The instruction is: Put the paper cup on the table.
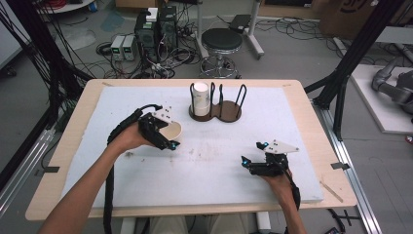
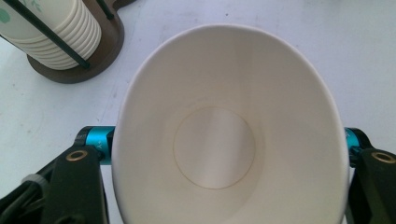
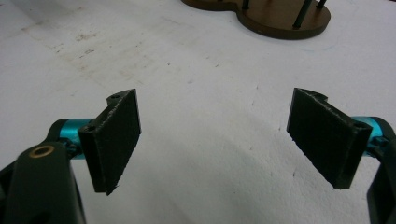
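Gripping paper cup [image 1: 171, 130] sideways, left gripper [image 1: 163, 138] fingers squeezing; right gripper [image 1: 254, 152] resting low, fingers spread.

Each tool is black with teal fittings and brass screws: the left tool [image 1: 160, 131] trails a black cable, the right tool [image 1: 254, 152] carries a grey plate.

A robotics lab or research workshop. 2 computer towers [image 1: 157, 29] stand on a bare concrete floor [image 1: 292, 53] amid tangled cables [image 1: 170, 56], beside a round black stool [image 1: 221, 41]. Black framing struts [image 1: 358, 46] flank the white-topped wooden table [image 1: 311, 122], and a grey robot arm [image 1: 392, 85] lies at right.
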{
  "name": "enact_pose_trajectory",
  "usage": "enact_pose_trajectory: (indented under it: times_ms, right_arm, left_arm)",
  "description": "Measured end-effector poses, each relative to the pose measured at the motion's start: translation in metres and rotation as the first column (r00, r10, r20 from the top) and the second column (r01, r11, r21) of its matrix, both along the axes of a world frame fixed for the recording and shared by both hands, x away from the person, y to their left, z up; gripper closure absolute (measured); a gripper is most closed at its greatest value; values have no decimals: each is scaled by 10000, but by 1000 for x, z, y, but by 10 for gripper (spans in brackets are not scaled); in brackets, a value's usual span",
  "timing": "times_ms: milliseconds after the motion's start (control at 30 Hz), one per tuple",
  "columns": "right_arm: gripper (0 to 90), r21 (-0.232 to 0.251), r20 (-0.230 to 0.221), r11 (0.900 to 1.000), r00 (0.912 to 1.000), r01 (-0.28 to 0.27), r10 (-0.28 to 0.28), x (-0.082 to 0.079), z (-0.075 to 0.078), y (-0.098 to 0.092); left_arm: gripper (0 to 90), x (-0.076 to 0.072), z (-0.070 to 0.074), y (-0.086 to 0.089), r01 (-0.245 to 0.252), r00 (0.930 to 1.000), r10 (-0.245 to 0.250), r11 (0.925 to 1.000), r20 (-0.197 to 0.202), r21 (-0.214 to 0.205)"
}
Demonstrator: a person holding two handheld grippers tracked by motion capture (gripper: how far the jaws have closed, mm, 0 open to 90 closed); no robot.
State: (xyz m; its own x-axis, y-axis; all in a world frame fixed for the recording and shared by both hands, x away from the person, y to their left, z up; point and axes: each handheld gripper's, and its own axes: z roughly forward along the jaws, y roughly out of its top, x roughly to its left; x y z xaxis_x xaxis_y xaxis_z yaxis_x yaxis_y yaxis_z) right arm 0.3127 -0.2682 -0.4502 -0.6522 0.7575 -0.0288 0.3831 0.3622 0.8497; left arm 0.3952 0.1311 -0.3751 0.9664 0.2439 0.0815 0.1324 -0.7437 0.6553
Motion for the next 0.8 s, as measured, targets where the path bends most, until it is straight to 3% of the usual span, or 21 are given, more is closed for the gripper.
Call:
enact_pose_trajectory:
  times_ms: [267,633,800]
  right_arm:
    - [180,35,-26,10000,10000,-31,31,0,0,0]
    - [180,124,-147,9999,9999,-45,46,1,0,-1]
    - [180,128,-168,9999,9999,-30,32,0,0,-1]
  left_arm:
    - [301,11,-13,-9,61,9998,-41,9959,-219,906]
    - [301,19,-27,-22,162,9992,-110,9906,-383,1358]
    - [298,22,-31,-25,210,9989,-150,9903,-450,1374]
